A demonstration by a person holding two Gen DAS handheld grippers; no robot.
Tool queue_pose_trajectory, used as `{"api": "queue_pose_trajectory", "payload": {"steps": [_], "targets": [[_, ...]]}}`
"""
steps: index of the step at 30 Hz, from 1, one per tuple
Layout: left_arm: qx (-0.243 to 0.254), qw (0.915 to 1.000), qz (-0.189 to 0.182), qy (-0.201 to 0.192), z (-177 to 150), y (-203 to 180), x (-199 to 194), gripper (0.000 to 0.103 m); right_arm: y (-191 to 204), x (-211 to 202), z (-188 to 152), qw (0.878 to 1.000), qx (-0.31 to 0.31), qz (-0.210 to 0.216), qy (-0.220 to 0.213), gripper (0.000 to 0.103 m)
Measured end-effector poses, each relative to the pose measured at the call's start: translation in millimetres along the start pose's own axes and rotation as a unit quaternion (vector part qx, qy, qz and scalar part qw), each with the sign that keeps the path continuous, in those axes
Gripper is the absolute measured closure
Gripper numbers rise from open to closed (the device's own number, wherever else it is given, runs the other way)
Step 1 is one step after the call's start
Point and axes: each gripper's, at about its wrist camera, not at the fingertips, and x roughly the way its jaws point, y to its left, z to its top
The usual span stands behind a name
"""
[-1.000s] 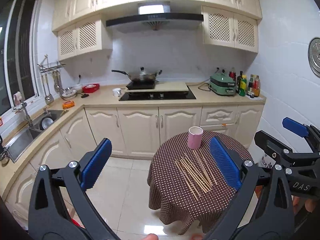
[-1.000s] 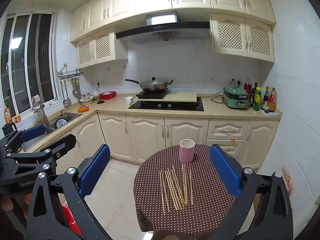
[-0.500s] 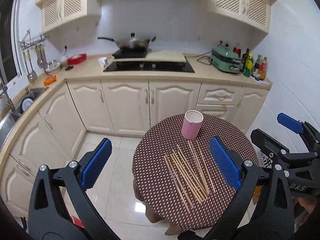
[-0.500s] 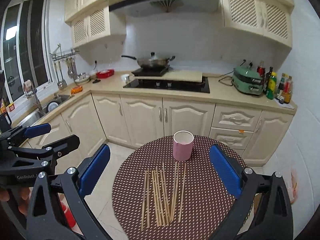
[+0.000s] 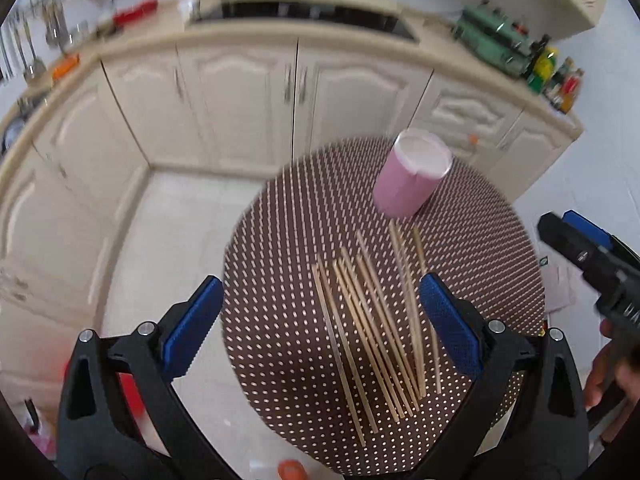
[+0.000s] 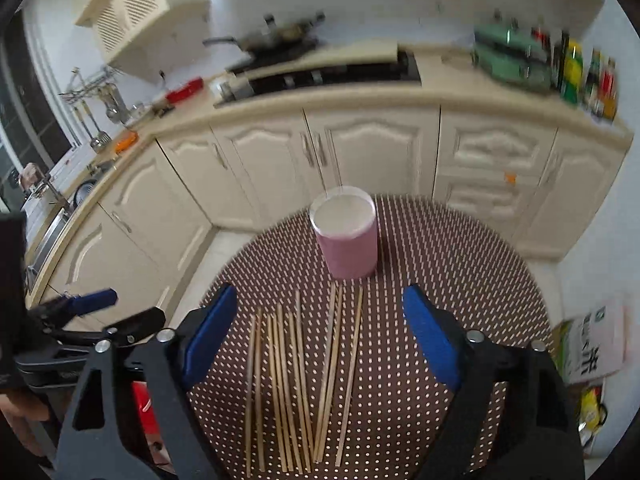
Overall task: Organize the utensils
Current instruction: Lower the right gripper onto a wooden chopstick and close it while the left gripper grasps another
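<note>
About a dozen bare wooden chopsticks [image 6: 296, 380] lay loose and roughly parallel on a round table [image 6: 460, 280] covered in a brown dotted cloth. A pink cup [image 6: 347, 236] stood upright just beyond their far ends, open and apparently empty. The right gripper [image 6: 316, 344] hung above the sticks with its blue pads wide apart, holding nothing. The left gripper [image 5: 320, 320] hung over the same sticks, jaws also spread and empty. Kitchen cabinets [image 6: 360, 152] and a counter stood behind the table.

The sticks were thin and lay flat, touching one another, so a closing pinch would likely catch several at once or roll them aside. With both grippers crowding one small pile, they might knock each other, or nudge the light cup over.

Half a second earlier, both cameras sat higher and farther back, showing the hood and upper cabinets. Here both had dropped and tilted towards the tabletop, and motion blur smeared the background. The chopsticks and cup had not moved.
</note>
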Motion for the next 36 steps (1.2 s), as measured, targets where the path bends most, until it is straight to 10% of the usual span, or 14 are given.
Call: {"api": "queue_pose_trajectory", "payload": {"steps": [15,36], "targets": [[-0.043,0.9849,0.031,0.165,-26,18,138,0.037,-41,116,-10,0.981,0.042,0.041,0.183,0.069],[-0.019,0.9748,0.061,0.214,-21,31,205,0.037,-50,191,1,0.965,0.019,0.015,0.260,0.073]]}}
